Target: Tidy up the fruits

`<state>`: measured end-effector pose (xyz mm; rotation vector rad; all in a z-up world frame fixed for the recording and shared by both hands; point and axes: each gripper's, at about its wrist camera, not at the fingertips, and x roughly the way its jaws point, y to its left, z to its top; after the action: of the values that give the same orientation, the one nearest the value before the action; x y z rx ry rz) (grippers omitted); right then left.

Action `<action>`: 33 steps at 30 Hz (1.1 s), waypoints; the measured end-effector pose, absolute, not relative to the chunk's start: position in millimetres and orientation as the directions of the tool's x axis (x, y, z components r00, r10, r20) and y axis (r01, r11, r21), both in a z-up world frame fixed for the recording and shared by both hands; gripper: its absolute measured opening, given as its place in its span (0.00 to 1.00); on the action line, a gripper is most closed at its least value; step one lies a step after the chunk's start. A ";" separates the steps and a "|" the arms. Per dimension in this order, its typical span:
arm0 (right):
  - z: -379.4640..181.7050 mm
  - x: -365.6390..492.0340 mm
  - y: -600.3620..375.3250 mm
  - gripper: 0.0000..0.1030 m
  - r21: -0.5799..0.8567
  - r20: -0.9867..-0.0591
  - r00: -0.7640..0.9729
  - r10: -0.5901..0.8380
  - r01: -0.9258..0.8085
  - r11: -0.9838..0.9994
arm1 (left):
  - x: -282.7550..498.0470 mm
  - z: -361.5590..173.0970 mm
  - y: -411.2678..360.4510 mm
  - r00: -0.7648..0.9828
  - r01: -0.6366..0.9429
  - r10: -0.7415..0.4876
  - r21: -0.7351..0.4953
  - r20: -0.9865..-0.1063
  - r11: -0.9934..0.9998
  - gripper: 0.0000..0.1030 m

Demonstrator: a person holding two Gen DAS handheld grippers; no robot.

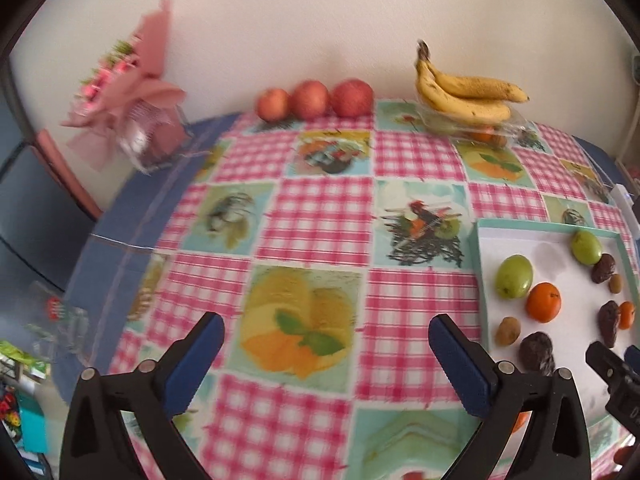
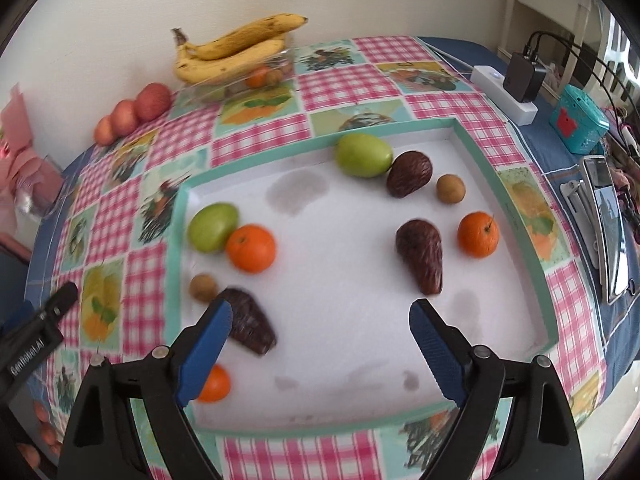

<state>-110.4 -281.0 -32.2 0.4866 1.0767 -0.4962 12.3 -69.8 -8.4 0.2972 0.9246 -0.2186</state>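
Both jaws apart, empty; orange (image 2: 214,384) in tray (image 2: 516,200) half hidden by right gripper (image 2: 320,318) (left-wrist view blurry).

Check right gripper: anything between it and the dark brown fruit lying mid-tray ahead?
Nothing visible. The right gripper is open, and only bare white tray floor lies between its fingertips and the dark brown scaly fruit. A second scaly fruit sits by the left finger, off that line.
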 end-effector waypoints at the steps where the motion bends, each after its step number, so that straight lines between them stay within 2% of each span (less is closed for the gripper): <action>1: -30.5 -113.6 -274.5 0.88 0.124 -0.909 0.389 -0.148 0.591 0.797 | 7.4 -4.4 -66.1 0.601 0.302 -0.045 0.174 -0.798 0.937 1.00; 8: -14.2 -129.8 -243.9 0.88 0.055 -0.890 0.406 -0.207 0.546 0.836 | -27.3 8.4 -41.2 0.629 0.263 0.025 0.243 -0.777 0.934 1.00; 17: 7.7 -148.2 -239.5 0.88 0.054 -0.858 0.445 -0.258 0.577 0.815 | -32.8 14.6 -25.1 0.606 0.248 0.003 0.192 -0.796 0.950 1.00; 33: 0.1 -138.3 -234.3 0.88 0.043 -0.878 0.421 -0.229 0.545 0.838 | -23.3 -3.2 -29.6 0.534 0.285 0.012 0.193 -0.846 0.939 1.00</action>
<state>-138.3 -234.3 0.1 0.3457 1.0293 -0.4968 -23.3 -29.6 -3.2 0.3268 0.9994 -0.1656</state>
